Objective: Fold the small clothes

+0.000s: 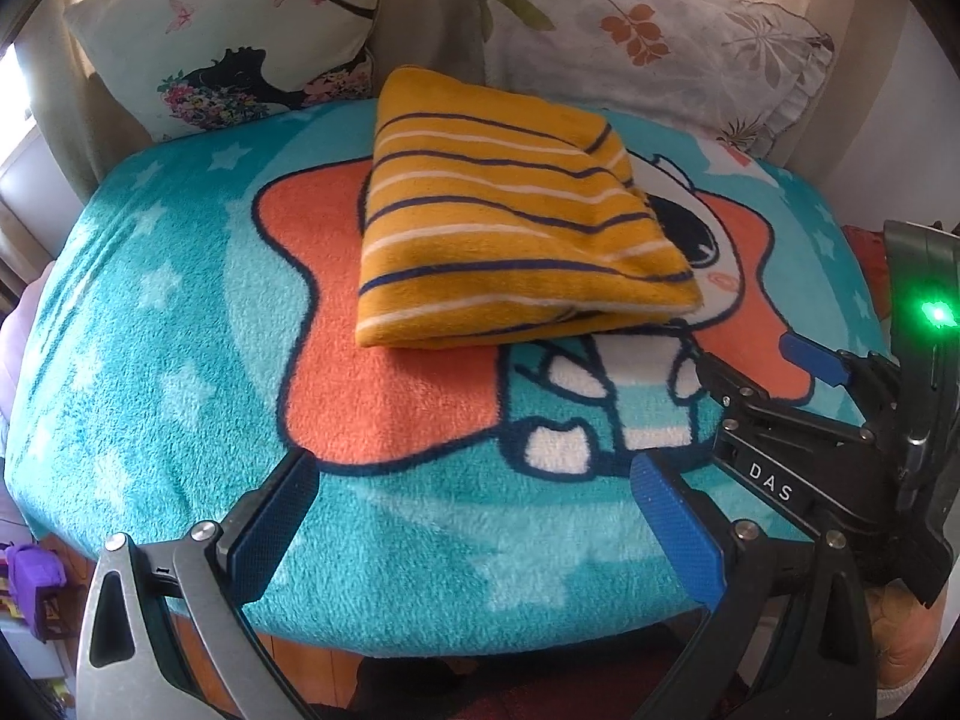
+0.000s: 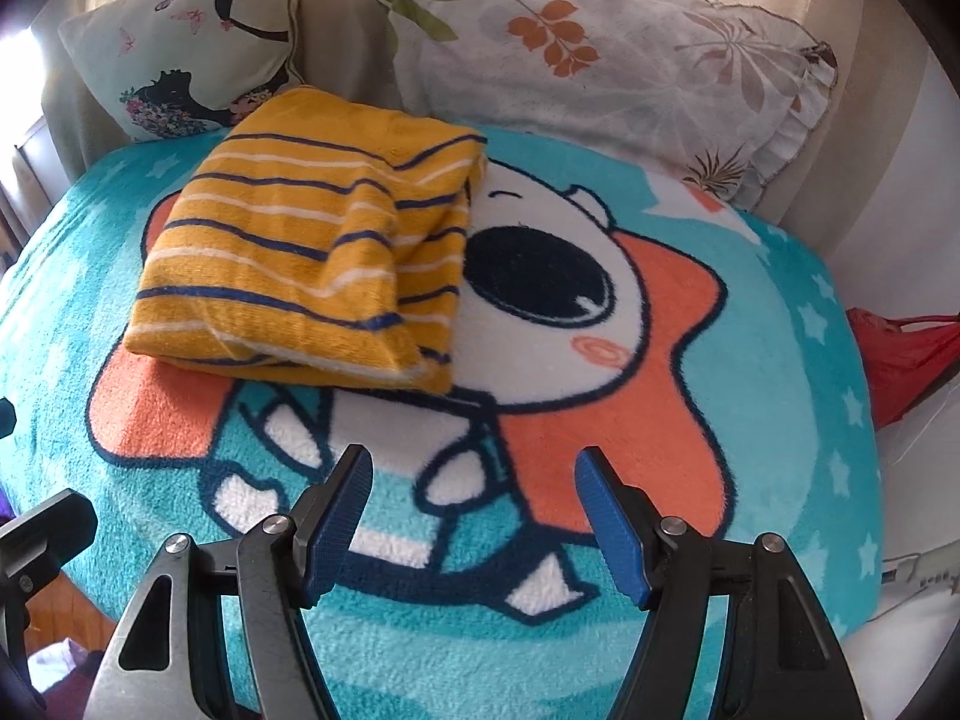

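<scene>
A yellow garment with navy and white stripes (image 1: 510, 210) lies folded into a thick rectangle on the teal cartoon blanket (image 1: 150, 360). In the right wrist view the garment (image 2: 300, 258) sits at the upper left. My left gripper (image 1: 474, 480) is open and empty, hovering over the blanket's near edge, short of the garment. My right gripper (image 2: 474, 474) is open and empty, over the blanket below and right of the garment. The right gripper also shows at the right side of the left wrist view (image 1: 756, 354), its jaws apart.
Two pillows lean at the back: a butterfly print one (image 1: 228, 30) on the left and a leaf print one (image 1: 648, 36) on the right. A red cloth (image 2: 906, 354) lies past the blanket's right edge. Wooden floor shows below the near edge.
</scene>
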The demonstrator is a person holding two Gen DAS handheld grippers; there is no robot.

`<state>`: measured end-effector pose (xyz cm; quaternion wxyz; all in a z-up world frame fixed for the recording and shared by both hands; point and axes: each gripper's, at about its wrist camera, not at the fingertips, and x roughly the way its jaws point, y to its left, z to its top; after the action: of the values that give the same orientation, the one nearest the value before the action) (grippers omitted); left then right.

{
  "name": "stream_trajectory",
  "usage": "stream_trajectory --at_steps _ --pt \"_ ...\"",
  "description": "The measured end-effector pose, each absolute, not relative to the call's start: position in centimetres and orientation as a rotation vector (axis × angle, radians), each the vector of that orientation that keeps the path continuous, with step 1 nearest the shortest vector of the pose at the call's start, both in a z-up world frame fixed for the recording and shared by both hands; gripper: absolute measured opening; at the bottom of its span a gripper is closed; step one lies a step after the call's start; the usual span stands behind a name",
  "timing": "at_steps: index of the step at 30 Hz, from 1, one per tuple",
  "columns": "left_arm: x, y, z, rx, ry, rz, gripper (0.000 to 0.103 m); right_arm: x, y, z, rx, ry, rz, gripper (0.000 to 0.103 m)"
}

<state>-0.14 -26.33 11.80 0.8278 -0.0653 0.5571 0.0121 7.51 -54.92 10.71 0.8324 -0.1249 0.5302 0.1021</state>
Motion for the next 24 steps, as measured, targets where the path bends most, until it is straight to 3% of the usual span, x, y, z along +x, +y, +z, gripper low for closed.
stream_trajectory --at_steps 24 --pt "0.6 -28.8 11.3 -0.125 1.214 -0.003 0.103 7.8 -55.9 10.1 -0.306 1.124 0.232 0.078"
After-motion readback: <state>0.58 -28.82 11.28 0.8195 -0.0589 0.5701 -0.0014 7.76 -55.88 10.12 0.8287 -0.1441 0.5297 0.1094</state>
